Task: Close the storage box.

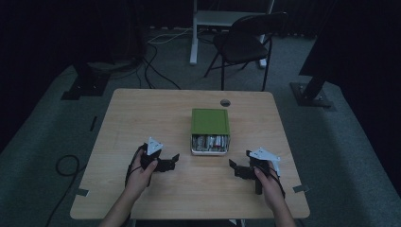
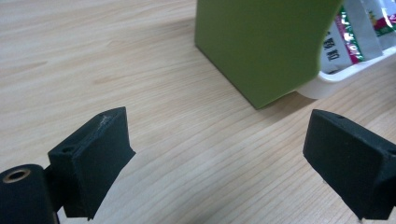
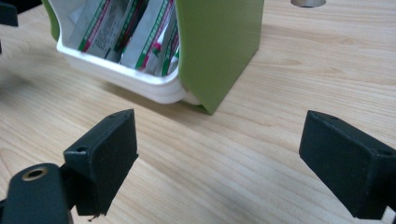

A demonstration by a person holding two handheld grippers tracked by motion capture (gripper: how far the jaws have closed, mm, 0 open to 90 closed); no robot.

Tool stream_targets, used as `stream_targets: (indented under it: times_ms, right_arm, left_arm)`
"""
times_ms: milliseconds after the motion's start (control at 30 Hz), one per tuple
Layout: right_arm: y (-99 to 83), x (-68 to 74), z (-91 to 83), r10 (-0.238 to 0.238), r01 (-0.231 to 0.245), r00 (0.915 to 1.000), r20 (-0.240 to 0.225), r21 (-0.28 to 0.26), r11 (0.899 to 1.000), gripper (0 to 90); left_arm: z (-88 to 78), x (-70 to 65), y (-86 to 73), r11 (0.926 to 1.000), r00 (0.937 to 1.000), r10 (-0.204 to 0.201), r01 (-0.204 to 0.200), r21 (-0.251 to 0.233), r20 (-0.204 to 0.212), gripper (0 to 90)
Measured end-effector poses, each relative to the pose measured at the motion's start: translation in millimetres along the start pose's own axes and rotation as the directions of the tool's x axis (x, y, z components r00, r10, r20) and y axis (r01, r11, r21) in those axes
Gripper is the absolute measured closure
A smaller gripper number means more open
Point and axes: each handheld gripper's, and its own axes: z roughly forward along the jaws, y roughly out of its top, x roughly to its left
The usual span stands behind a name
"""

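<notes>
A green box with a white open front stands at the middle of the wooden table. Several sachets with red and green print stand inside it. My left gripper rests on the table to the box's left, jaws wide apart with nothing between them. My right gripper rests to the box's right, also open and empty. The left gripper view has the box's green side and sachets ahead of my gripper. In the right gripper view the sachets and green wall lie beyond my gripper.
A round cable hole sits in the table behind the box. A black folding chair and a white desk leg stand on the carpet beyond the table. Cables lie on the floor.
</notes>
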Motion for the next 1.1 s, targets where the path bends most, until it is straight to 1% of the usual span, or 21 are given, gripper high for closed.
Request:
stream_targets:
  times_ms: [67,167,233,333,400,467,533,667,733,800,833,933,967,1033,1067,1100]
  right_arm:
    - [-1.4,0.6,-1.3,-0.001,0.001,1.0000,-0.003,-0.001,1.000,11.0]
    - [-3.8,2.0,-4.0,-0.001,0.001,1.0000,-0.005,-0.003,1.000,11.0]
    - [-5.9,2.5,-5.6,-0.003,0.003,1.0000,-0.004,-0.002,1.000,11.0]
    - [-9.2,2.7,-8.1,-0.004,0.004,1.0000,-0.002,-0.001,1.000,11.0]
    - [-11.4,3.1,-9.8,-0.004,0.004,1.0000,-0.001,0.001,1.000,11.0]
    - [-14.0,3.7,-11.3,-0.012,0.012,0.9999,0.000,0.012,1.000,11.1]
    - [-16.8,4.3,-12.6,-0.021,0.021,0.9998,0.003,0.021,1.000,11.0]
    - [-21.7,5.5,-15.6,-0.035,0.035,0.9993,0.011,0.041,0.999,11.0]
    - [-24.2,5.8,-17.1,-0.042,0.042,0.9990,0.015,0.053,0.998,11.0]
    - [-26.8,5.5,-18.4,-0.040,0.039,0.9991,0.012,0.059,0.997,11.0]
    - [-28.0,5.5,-19.1,-0.037,0.036,0.9992,0.014,0.068,0.997,11.0]
    - [-31.1,5.6,-21.0,-0.048,0.045,0.9984,0.030,0.089,0.995,11.0]
    - [-31.9,5.2,-21.6,-0.051,0.048,0.9980,0.036,0.093,0.995,11.0]
    - [-33.1,5.1,-22.7,-0.062,0.056,0.9969,0.050,0.102,0.993,11.0]
    - [-33.7,5.0,-23.0,-0.064,0.058,0.9965,0.054,0.104,0.993,11.0]
    - [-34.2,5.0,-23.2,-0.057,0.050,0.9968,0.057,0.109,0.993,11.0]
  left_arm:
    - [-1.6,2.5,-2.5,0.9999,0.9998,0.006,-0.006,0.011,-0.021,8.2]
    - [-4.6,6.3,-6.7,0.9998,0.9994,-0.009,0.009,0.015,-0.034,8.2]
    - [-7.3,8.9,-9.1,0.9997,0.9988,-0.008,0.009,0.022,-0.048,8.2]
    - [-11.8,14.3,-11.9,0.9993,0.9977,-0.032,0.033,0.016,-0.060,8.2]
    - [-14.8,18.2,-13.9,0.9995,0.9963,-0.023,0.025,0.019,-0.083,8.2]
    - [-17.5,22.7,-16.3,0.9987,0.9947,-0.047,0.049,0.017,-0.092,8.2]
    - [-20.2,27.0,-18.7,0.9982,0.9925,-0.054,0.056,0.020,-0.110,8.3]
    - [-25.3,35.1,-23.4,0.9961,0.9884,-0.080,0.084,0.026,-0.129,8.2]
    - [-27.7,39.5,-26.0,0.9940,0.9851,-0.101,0.106,0.028,-0.139,8.2]
    - [-29.9,44.3,-28.9,0.9909,0.9789,-0.129,0.133,0.018,-0.159,8.2]
    - [-31.0,46.9,-30.4,0.9904,0.9761,-0.131,0.137,0.021,-0.174,8.2]
    - [-34.5,53.9,-34.4,0.9874,0.9661,-0.144,0.155,0.034,-0.215,8.2]
    - [-35.8,56.0,-35.4,0.9869,0.9628,-0.145,0.157,0.036,-0.228,8.3]
    - [-38.1,59.2,-37.1,0.9883,0.9574,-0.128,0.145,0.046,-0.259,8.3]
    - [-39.1,61.0,-38.1,0.9885,0.9557,-0.122,0.141,0.054,-0.268,8.2]
    - [-39.9,62.2,-39.1,0.9880,0.9552,-0.119,0.141,0.063,-0.271,8.3]
